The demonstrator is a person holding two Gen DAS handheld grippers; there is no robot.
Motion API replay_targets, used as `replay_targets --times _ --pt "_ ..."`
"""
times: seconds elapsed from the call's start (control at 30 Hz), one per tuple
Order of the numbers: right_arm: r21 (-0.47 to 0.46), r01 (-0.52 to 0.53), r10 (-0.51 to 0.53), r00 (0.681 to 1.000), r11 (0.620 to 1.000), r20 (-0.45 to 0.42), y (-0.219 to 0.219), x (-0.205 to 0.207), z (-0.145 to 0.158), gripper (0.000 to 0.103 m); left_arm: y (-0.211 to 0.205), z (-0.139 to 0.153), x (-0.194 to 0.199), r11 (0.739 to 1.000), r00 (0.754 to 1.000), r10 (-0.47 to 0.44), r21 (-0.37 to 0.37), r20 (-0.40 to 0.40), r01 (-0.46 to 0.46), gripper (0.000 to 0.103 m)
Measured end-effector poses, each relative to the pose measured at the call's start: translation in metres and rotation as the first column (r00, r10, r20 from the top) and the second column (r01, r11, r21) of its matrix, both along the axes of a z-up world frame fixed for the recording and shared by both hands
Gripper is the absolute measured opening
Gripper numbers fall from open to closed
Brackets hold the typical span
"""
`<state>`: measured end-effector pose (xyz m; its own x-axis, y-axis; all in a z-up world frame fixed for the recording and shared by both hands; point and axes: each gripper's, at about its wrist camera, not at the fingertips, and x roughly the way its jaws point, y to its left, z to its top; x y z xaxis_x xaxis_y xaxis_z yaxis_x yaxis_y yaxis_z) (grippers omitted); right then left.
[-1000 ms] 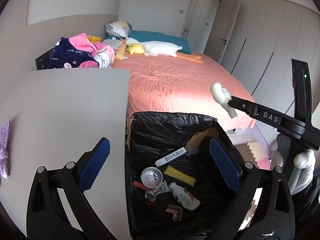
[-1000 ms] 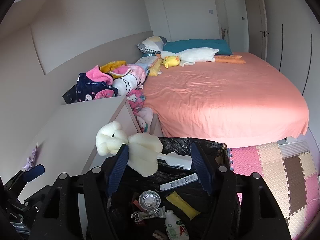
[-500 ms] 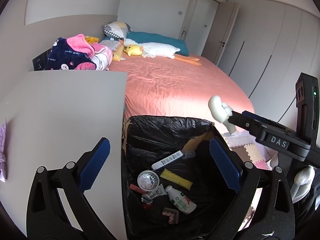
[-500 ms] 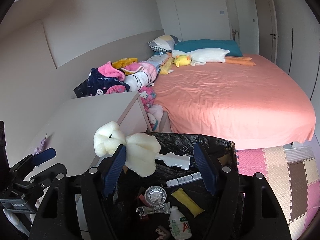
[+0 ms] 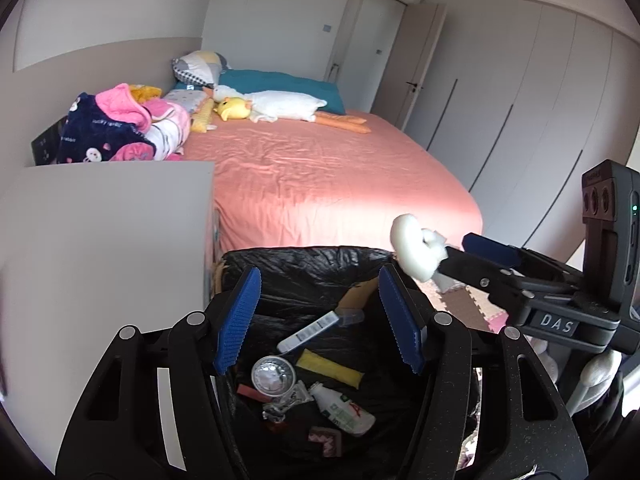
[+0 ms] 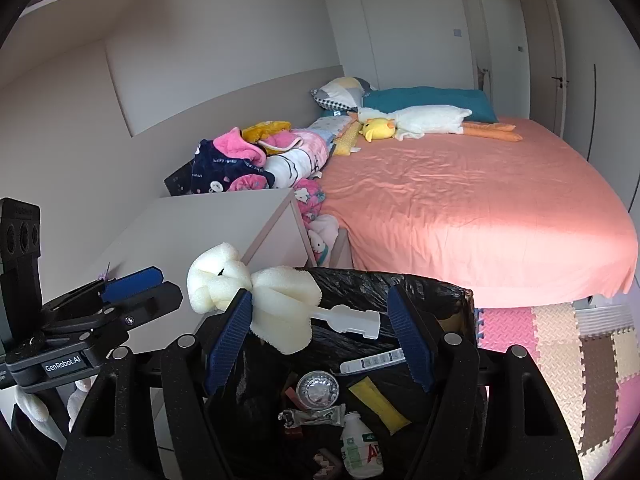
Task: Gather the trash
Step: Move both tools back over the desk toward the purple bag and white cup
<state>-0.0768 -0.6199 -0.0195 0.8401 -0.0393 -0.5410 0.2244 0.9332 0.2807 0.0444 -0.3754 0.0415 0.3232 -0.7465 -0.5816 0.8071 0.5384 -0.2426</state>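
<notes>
**Hovering over the bin, sponge brush still up top**

Looking down our left gripper [image 5: 320, 316], we see its blue pads standing apart with nothing between them; the jaws have just been closing in, yet they grip only air above the trash bin [image 5: 304, 256]. Our right gripper [image 6: 320, 332] is also part-way open. A white foam sponge brush [image 6: 256, 296] lies across it: the foam bulges over the left pad, and the white plastic handle points toward the right pad but stops short of it. From this angle we cannot be sure the pads truly pinch the brush or whether it merely rests against the one finger. In the left view the same sponge brush [image 5: 416, 244] shows at the tip of the right gripper [image 5: 476, 252], just beside the bin's far right corner.

The bin is a box lined with a black bag, standing between a pale cabinet [image 5: 104, 240] and the bed [image 5: 320, 184] with its salmon sheet. Down in the bag lie a white tube [image 5: 310, 332], a round foil lid [image 5: 274, 374], a yellow sachet [image 5: 330, 368], a small white bottle [image 5: 342, 408] and some crumpled wrappers. Foam floor mats [image 6: 560, 340] in pink, cream and brown lie to the right of the bin.
</notes>
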Motion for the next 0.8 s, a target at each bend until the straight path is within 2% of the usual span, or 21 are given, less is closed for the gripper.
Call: replay_targets --times 0.37,0.5,0.8 --pt "0.000 -0.006 0.006 1.000 1.000 0.008 -0.002 -0.002 -0.001 0.070 -0.015 0.012 -0.018 0.993 0.993 -0.113 -0.028 0.019 0.114 0.060" --pt "-0.002 -0.028 0.028 0.999 1.000 0.028 -0.001 -0.008 0.003 0.070 -0.027 0.008 -0.016 0.994 0.994 -0.108 0.014 0.034 0.108 0.060" --pt "0.006 -0.018 0.017 0.999 1.000 0.036 -0.006 -0.011 0.005 0.070 -0.021 0.006 -0.008 0.997 0.997 -0.070 0.013 0.014 0.070 0.060"
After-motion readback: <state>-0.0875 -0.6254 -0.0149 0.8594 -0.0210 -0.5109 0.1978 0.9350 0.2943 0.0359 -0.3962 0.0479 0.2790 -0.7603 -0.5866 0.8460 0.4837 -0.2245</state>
